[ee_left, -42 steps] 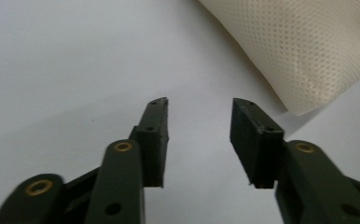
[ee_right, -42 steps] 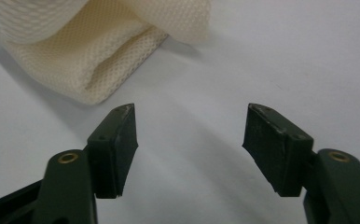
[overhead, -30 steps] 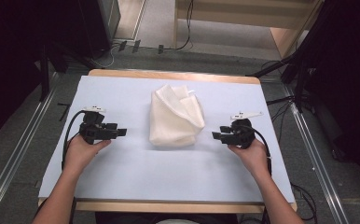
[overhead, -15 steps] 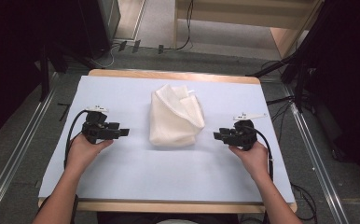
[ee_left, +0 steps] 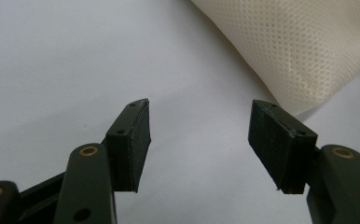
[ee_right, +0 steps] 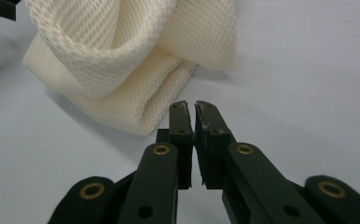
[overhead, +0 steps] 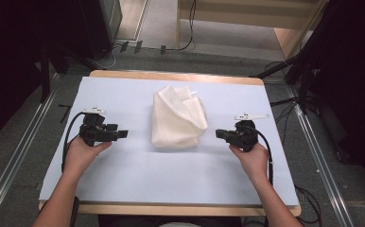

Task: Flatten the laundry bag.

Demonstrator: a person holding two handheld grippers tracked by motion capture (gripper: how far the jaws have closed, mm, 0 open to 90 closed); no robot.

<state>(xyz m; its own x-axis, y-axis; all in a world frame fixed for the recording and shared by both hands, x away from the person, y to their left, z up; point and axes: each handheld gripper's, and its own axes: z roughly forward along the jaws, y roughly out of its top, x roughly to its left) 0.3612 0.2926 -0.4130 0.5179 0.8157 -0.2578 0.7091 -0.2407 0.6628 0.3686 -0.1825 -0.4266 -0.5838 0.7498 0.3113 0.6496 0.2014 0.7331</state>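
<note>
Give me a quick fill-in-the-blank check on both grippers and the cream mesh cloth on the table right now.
1. The jaws of the left gripper stand ____.
2. The jaws of the right gripper are ____, with nothing between them.
3. The folded cream mesh cloth lies ____ the two grippers on the pale blue table cover.
4. Neither gripper is ____ the cloth.

Missing words: open; shut; between; touching

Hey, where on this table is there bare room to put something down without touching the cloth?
The near strip of the pale blue mat, between the two forearms, is bare. So is the far-left corner, beyond the left gripper. Crowded: the middle, where the folded cream mesh cloth lies between it and the right gripper.
</note>
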